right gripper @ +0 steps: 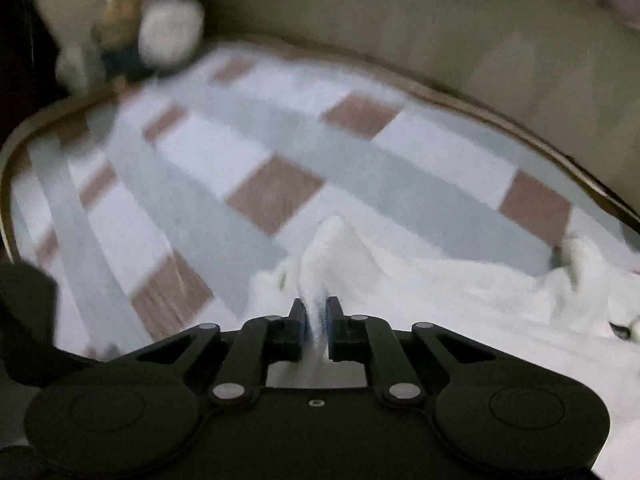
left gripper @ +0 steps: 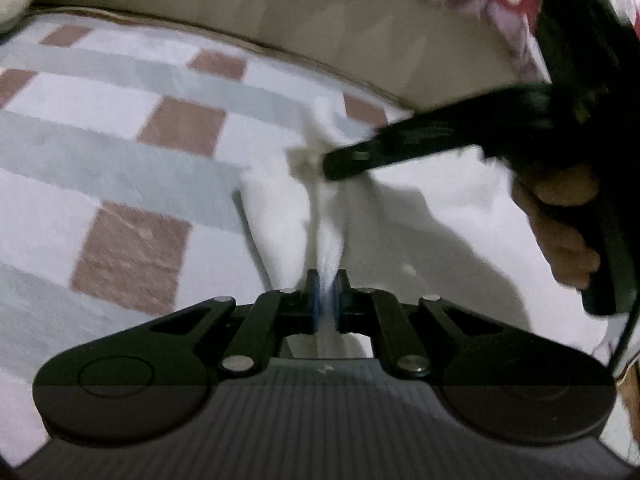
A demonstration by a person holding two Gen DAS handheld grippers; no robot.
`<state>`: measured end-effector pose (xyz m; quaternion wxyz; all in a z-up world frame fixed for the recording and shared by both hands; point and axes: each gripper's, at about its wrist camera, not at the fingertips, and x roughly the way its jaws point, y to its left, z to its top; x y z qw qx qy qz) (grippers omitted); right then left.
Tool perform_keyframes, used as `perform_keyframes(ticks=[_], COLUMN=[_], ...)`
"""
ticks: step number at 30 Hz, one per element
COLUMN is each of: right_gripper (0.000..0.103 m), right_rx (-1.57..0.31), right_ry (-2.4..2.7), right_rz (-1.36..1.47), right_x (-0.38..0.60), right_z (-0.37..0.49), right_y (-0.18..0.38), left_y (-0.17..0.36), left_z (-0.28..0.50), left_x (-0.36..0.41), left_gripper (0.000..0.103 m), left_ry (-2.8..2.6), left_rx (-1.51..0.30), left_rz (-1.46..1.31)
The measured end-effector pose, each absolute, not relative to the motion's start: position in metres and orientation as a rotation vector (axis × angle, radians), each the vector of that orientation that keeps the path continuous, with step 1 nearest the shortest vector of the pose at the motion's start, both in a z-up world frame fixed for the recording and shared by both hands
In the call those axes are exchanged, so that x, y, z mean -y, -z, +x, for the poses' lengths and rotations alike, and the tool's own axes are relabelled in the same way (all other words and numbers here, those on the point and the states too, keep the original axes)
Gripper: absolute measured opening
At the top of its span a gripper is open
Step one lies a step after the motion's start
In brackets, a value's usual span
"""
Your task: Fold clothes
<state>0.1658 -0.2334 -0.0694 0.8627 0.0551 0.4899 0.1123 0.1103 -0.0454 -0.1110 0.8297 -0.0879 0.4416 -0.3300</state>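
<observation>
Across the lower middle of the left wrist view, the left gripper [left gripper: 327, 292] is clamped on a bunched ridge of a white garment [left gripper: 420, 208], the cloth squeezed between its blue-padded fingers [left gripper: 315, 300]. From that pinch the ridge runs straight up the frame, its long axis pointing away from the camera toward the right gripper [left gripper: 332, 168], whose black tip bites the same ridge further along near the frame's centre. A hand [left gripper: 560, 220] grips that tool's handle at the right edge (the whole tool is smeared by motion blur). The rest of the garment spreads loosely to the right of the ridge, lying on a checked bedspread [left gripper: 120, 152] of white, grey bands and dull red squares.

Low in the middle of the right wrist view, the right gripper [right gripper: 316, 316] is likewise closed on the white garment [right gripper: 460, 292], a narrow fold caught between its fingers [right gripper: 333, 320] and rising to a small peak just ahead of them. The remaining cloth trails off toward the lower right of the frame in soft wrinkles, over the bedspread [right gripper: 272, 192]. Beyond it a beige padded surround [right gripper: 440, 40] curves along the top, and a blurred soft toy [right gripper: 168, 36] sits in the upper left.
</observation>
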Motion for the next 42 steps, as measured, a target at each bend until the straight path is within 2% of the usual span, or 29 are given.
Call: perform_keyframes(ticks=[4,7,12,19,20,23,25,30,33,36,39,40,41,42], right_gripper=[0.01,0.009,0.014,0.038,0.043,0.049,0.049,0.049,0.049,0.049,0.051,0.057,0.068,0.072], right_rx=[-0.885,-0.796,-0.73,-0.799,-0.804,-0.814,-0.832,-0.802,-0.794,-0.823,-0.866,-0.882,-0.898,-0.925], right_ry=[-0.276,-0.287,-0.147,0.189,0.23,0.346,0.399,0.448,0.418,0.397,0.407,0.414,0.421,0.438], right_rz=[0.268,0.257,0.312,0.235,0.26,0.321,0.312,0.366,0.364,0.325,0.304,0.294,0.284,0.283], right_x=[0.262,0.26,0.286,0.416,0.436,0.49,0.508,0.545,0.556,0.562,0.571,0.574,0.577,0.58], right_z=[0.144,0.144,0.151,0.048,0.027,-0.032,-0.058,-0.087,-0.072,-0.044,-0.021,-0.014,-0.007,-0.001], right_y=[0.034,0.023,0.022,0.04,0.044,0.058,0.07,0.087,0.088,0.093,0.102,0.104,0.107,0.111], left_y=[0.089,0.108,0.138,0.127,0.124,0.113,0.105,0.104,0.106,0.113,0.119,0.12,0.121,0.121], left_z=[0.107,0.112,0.119,0.125,0.124,0.121,0.119,0.132,0.133,0.128,0.127,0.128,0.129,0.13], left_x=[0.028,0.032,0.036,0.019,0.019,0.021,0.026,0.038,0.055,0.071,0.075,0.074,0.074,0.075], left_gripper=[0.006,0.006,0.007,0.007,0.007,0.006,0.007,0.008,0.017,0.017,0.02,0.021,0.022,0.022], left_ry=[0.698,0.615,0.496,0.471,0.471,0.475,0.514,0.664,0.695,0.665,0.665,0.666,0.667,0.672], left_rx=[-0.873,-0.929,-1.006,-1.018,-0.992,-0.913,-0.843,-0.791,-0.788,-0.792,-0.798,-0.797,-0.797,-0.797], left_rz=[-0.286,-0.278,-0.299,-0.401,-0.398,-0.382,-0.311,-0.367,-0.257,-0.122,-0.106,-0.112,-0.116,-0.115])
